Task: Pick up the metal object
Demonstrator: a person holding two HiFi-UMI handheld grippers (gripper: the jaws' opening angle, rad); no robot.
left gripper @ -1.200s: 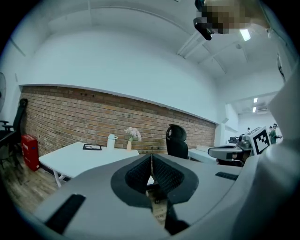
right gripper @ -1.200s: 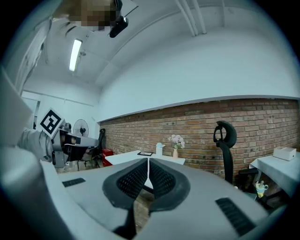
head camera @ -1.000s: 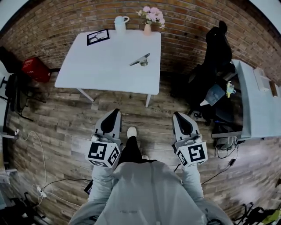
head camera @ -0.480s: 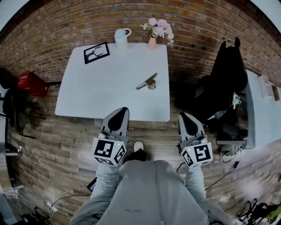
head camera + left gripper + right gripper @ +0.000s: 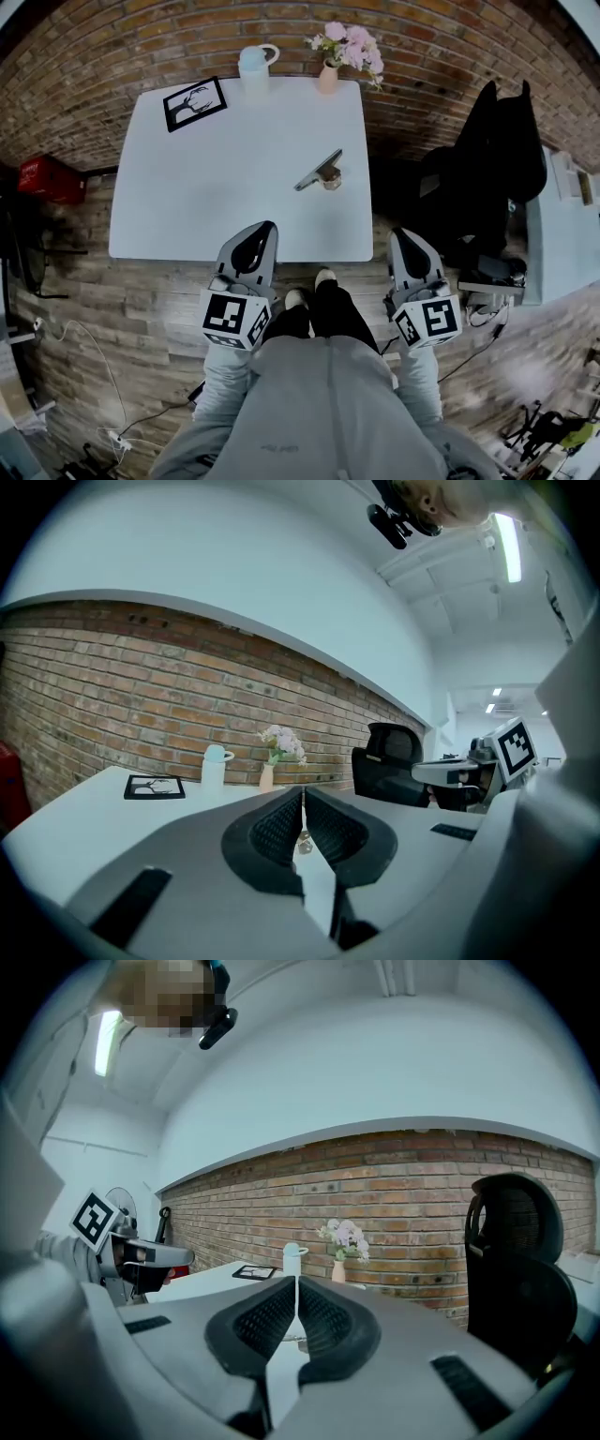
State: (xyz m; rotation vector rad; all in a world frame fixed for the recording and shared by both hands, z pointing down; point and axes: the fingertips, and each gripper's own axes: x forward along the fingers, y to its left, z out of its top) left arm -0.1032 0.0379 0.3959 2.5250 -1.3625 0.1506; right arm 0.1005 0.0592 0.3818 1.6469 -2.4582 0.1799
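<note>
Both claws are clenched with nothing between the jaws. In the left gripper view the left claw (image 5: pixel 302 795) shows its ribbed pads pressed together, and the right claw (image 5: pixel 296 1284) looks the same in the right gripper view. From the head view, the left claw (image 5: pixel 265 229) has its tip just over the near edge of the desk (image 5: pixel 187 197). The right claw (image 5: pixel 401 234) sits off the desk's near right corner, over the floor.

The metal object (image 5: pixel 321 171) lies flat on the desk, right of centre. It is at about one o'clock from the left claw and eleven o'clock from the right, well apart from both. A framed picture (image 5: pixel 194 103), a white jug (image 5: pixel 254 64) and a vase of flowers (image 5: pixel 330 73) stand along the far edge, clear of it.

This looks like the approach step, with no grasp begun. The next move likely calls for one claw to open, reach forward over the desk, and line its jaws across the object's long flat arm before closing.
</note>
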